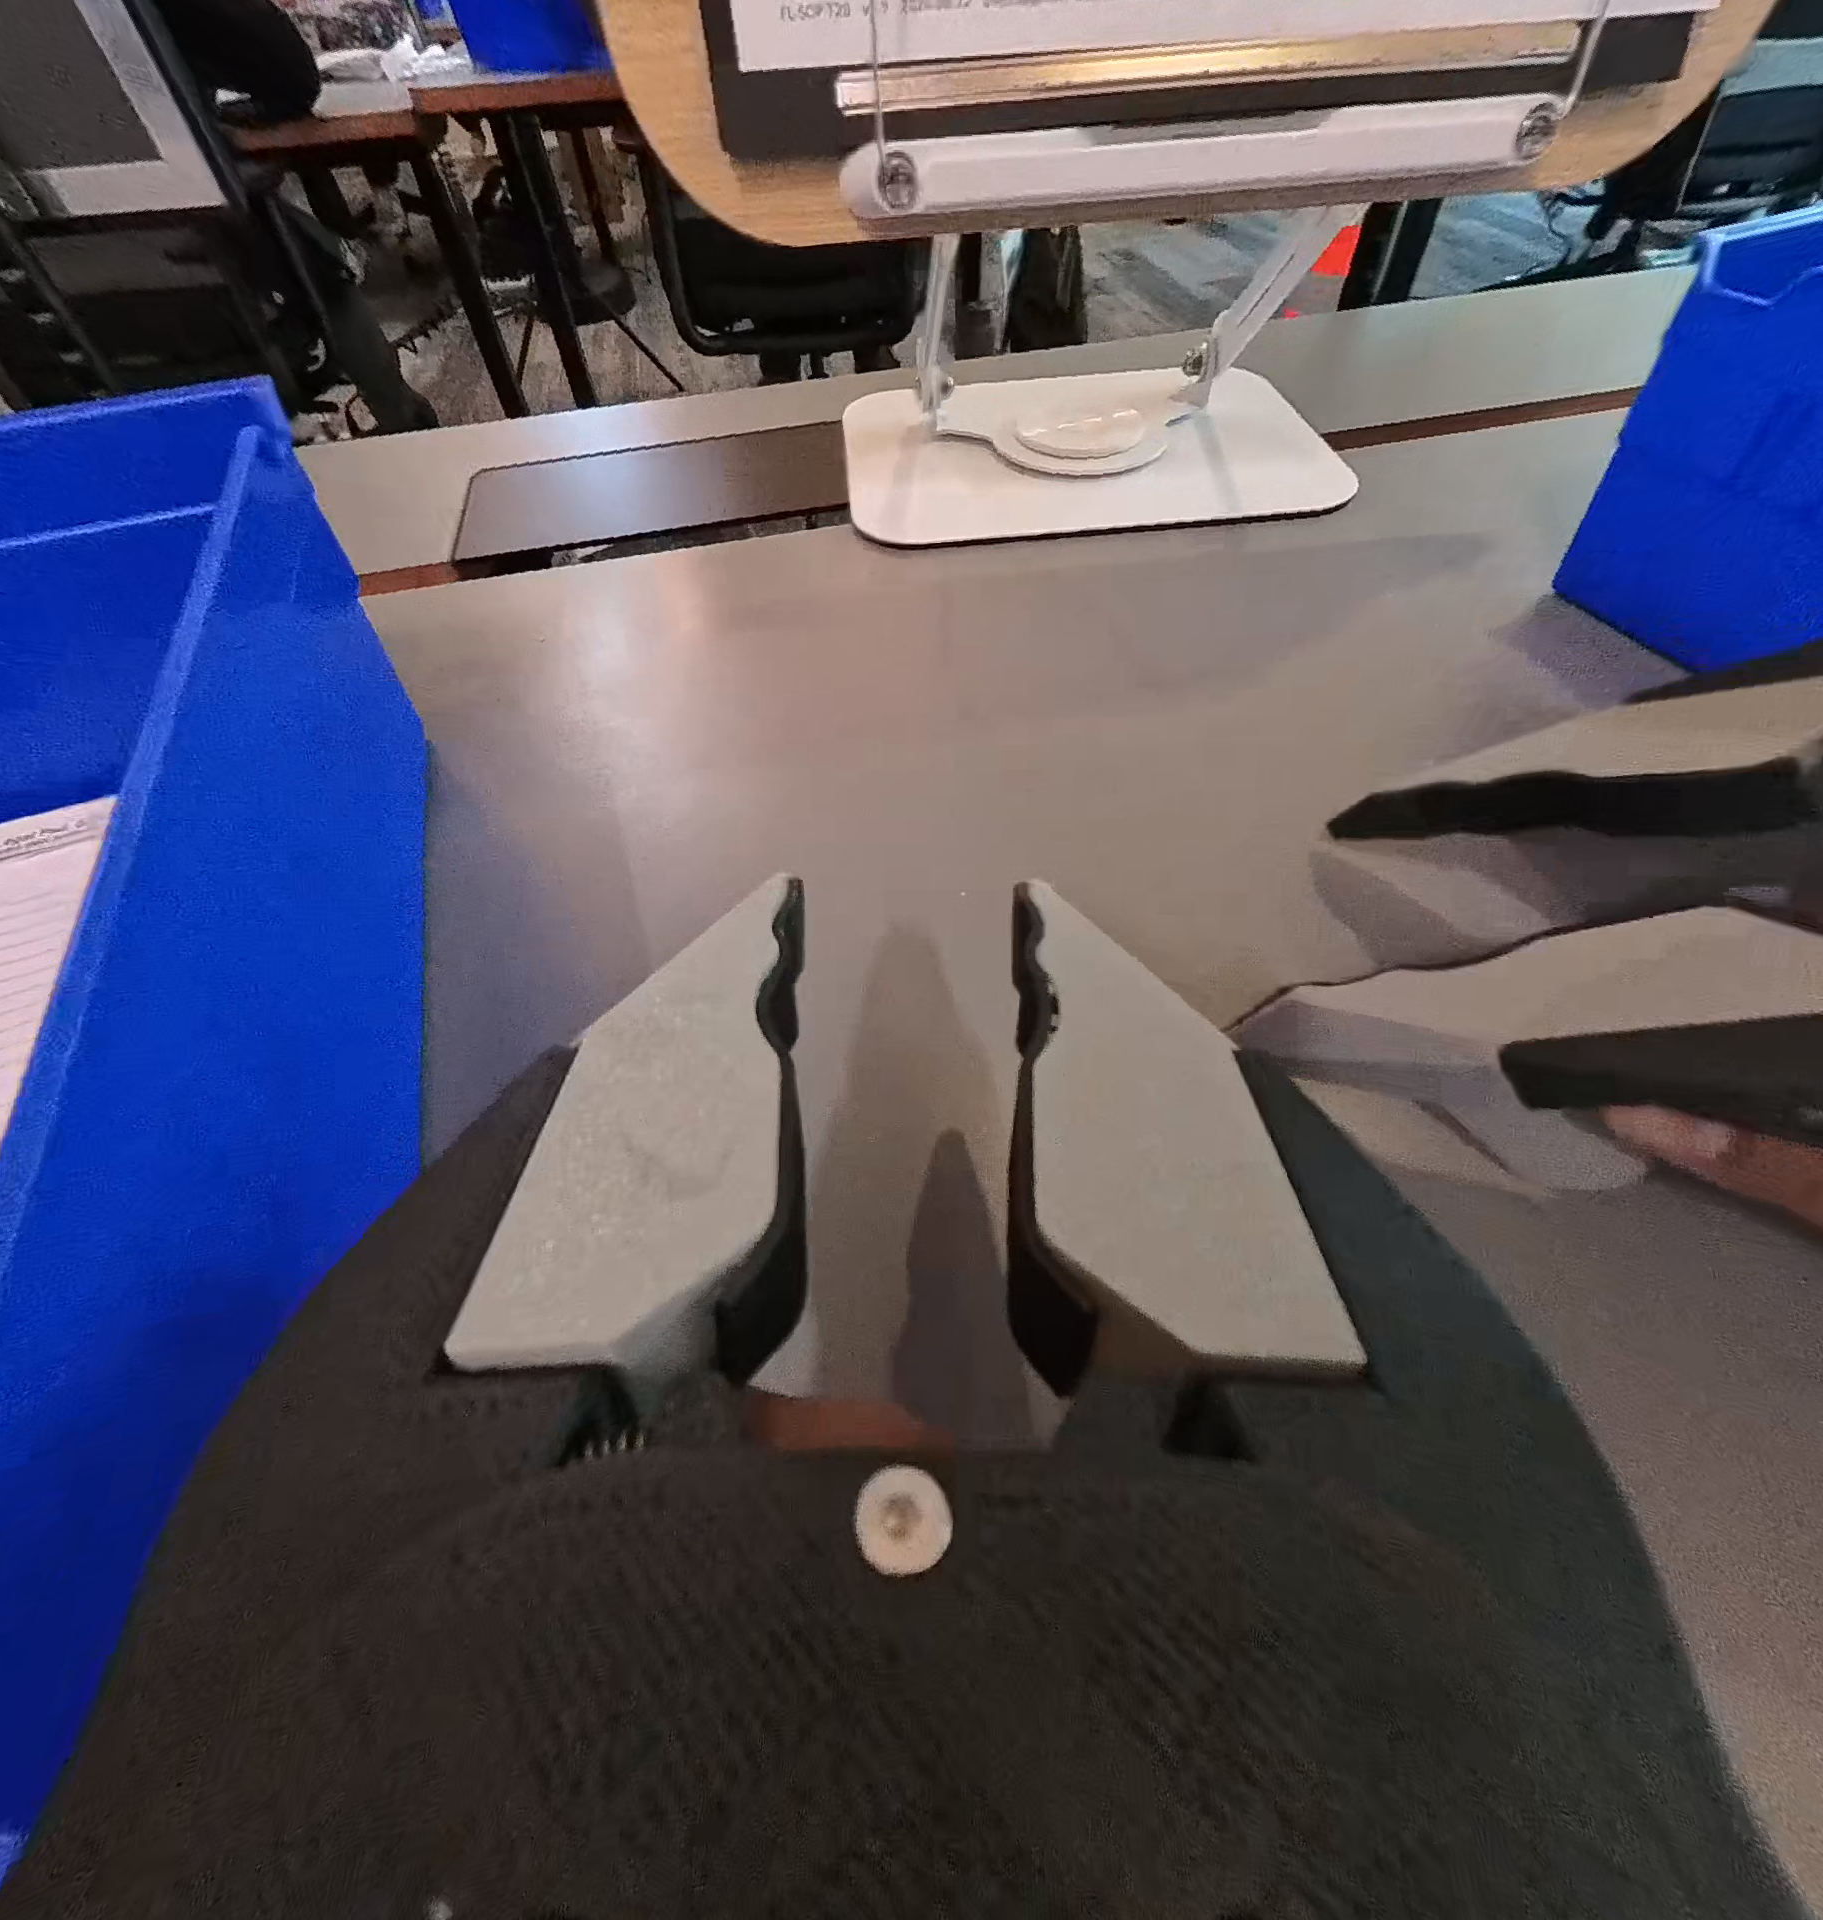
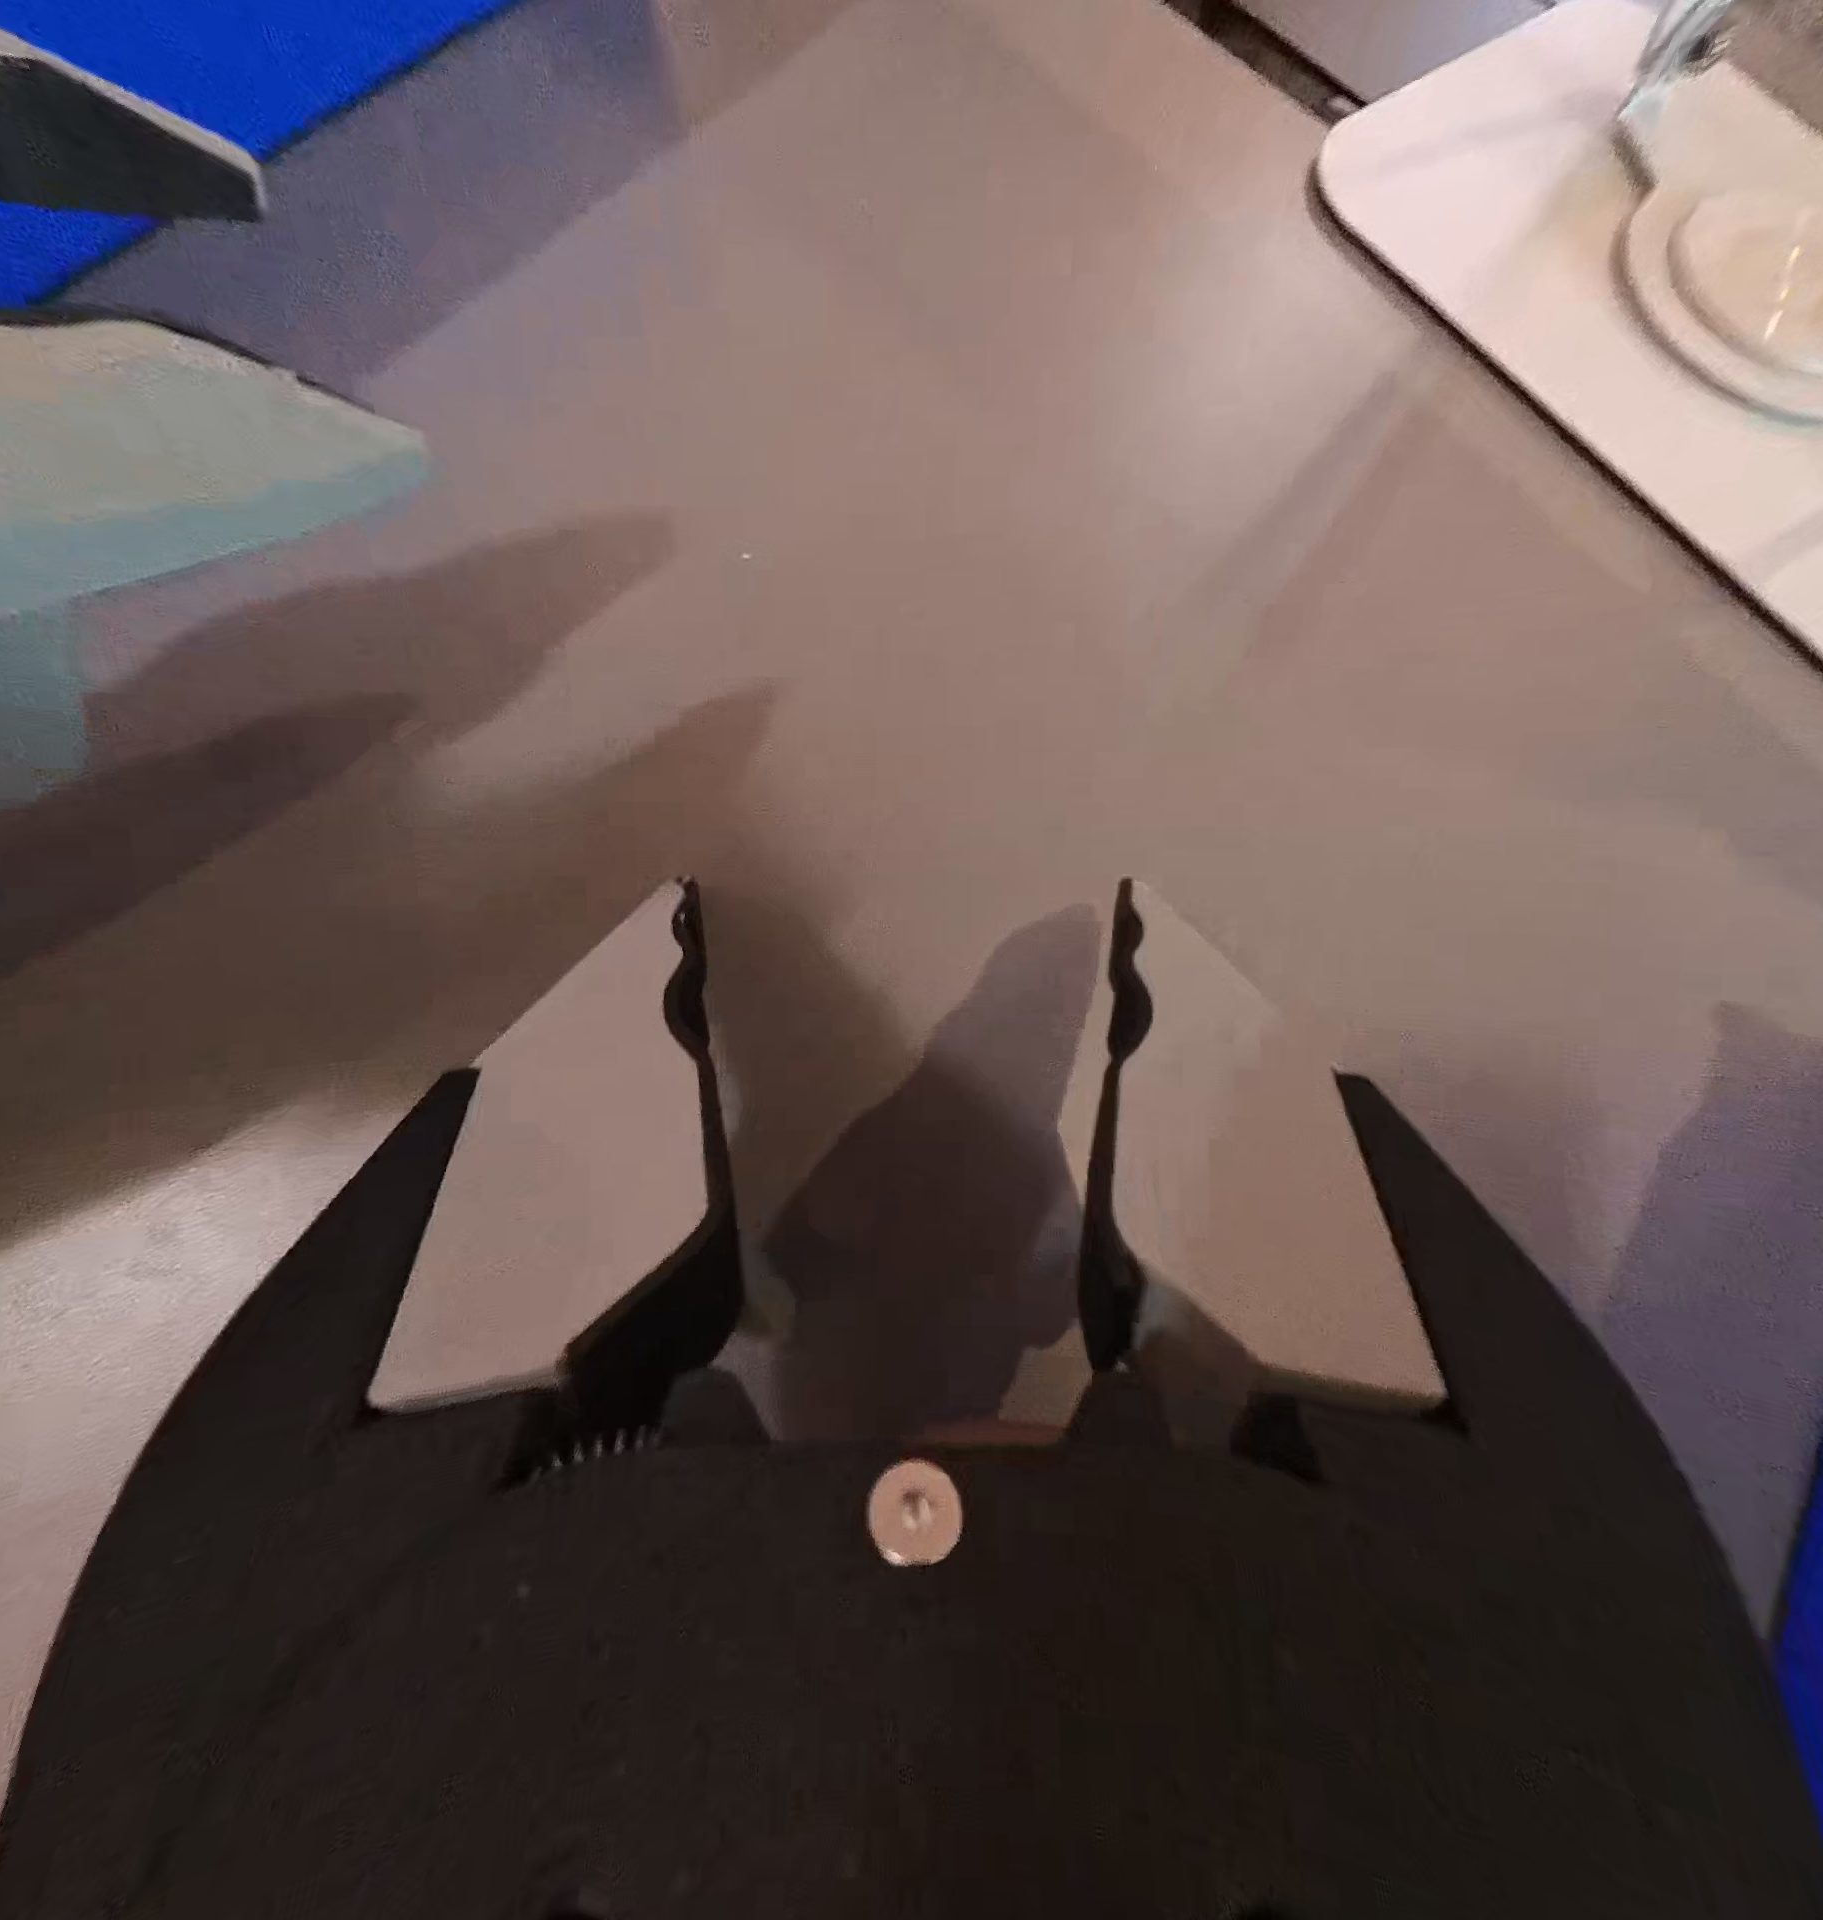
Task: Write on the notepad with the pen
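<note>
A white lined notepad [image 1: 3, 997] lies inside the blue bin [image 1: 190, 935] at the left of the left wrist view, partly cut off by the frame. No pen shows in either view. My left gripper [image 1: 907, 894] is open and empty, low over the grey table [image 1: 938, 707], to the right of the bin. My right gripper [image 2: 902, 894] is open and empty over bare table. It also shows at the right edge of the left wrist view [image 1: 1458, 914], blurred, with a hand behind it. The left gripper's fingers [image 2: 159, 457] show at the left of the right wrist view.
A white stand base [image 1: 1094, 468] sits at the far middle of the table and carries a wooden board with a paper [image 1: 1146, 104] overhead; the base also shows in the right wrist view [image 2: 1613, 291]. A second blue bin [image 1: 1738, 436] stands at the right. Desks and chairs lie beyond the table.
</note>
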Demonstrator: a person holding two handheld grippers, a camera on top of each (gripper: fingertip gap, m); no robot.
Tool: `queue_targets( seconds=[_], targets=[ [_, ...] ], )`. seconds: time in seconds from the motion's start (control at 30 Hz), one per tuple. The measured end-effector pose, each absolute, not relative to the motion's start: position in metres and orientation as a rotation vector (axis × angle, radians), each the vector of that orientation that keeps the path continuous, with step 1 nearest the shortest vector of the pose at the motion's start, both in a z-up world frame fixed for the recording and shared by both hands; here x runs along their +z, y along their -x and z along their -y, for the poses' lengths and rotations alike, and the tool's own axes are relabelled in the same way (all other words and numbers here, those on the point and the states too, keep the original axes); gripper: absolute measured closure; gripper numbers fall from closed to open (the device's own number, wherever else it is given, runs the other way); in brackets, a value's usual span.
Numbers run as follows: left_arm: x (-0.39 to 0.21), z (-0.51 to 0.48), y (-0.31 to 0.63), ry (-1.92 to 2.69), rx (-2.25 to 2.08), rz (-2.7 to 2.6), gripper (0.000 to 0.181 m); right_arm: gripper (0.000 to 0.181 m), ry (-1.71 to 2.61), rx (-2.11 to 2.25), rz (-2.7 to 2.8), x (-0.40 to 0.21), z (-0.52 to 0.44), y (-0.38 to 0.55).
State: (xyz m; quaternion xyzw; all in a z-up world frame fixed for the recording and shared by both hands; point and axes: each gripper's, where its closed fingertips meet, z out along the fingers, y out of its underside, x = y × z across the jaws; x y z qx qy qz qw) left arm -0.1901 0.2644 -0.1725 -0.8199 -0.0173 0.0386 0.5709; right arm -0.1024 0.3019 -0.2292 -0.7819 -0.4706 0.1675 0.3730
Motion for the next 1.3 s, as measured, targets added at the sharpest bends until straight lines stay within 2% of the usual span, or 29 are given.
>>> queue_targets(
  seconds=[0.17,0.73,0.87,1.0,1.07,1.17,1.3],
  targets=[
    [-0.180,-0.265,0.195,1.968,-0.003,0.099,0.139,0.112,2.071,0.515,1.155,-0.232,-0.301,0.100],
    [-0.174,-0.251,0.182,1.961,-0.008,0.040,0.140,0.109,2.057,0.493,1.173,-0.233,-0.300,0.102],
    [-0.132,-0.211,0.179,1.879,-0.122,0.020,0.142,0.109,2.057,0.494,1.175,-0.233,-0.300,0.102],
    [-0.055,-0.162,0.251,1.731,-0.069,0.096,0.143,0.108,2.055,0.497,1.182,-0.233,-0.300,0.104],
    [-0.034,-0.151,0.300,1.750,0.015,0.140,0.142,0.108,2.053,0.498,1.186,-0.233,-0.300,0.106],
    [-0.047,-0.151,0.364,1.901,0.126,0.218,0.136,0.107,2.053,0.498,1.187,-0.233,-0.300,0.106],
    [-0.090,-0.160,0.404,2.072,0.219,0.293,0.138,0.107,2.053,0.498,1.187,-0.233,-0.300,0.106]
  ],
)
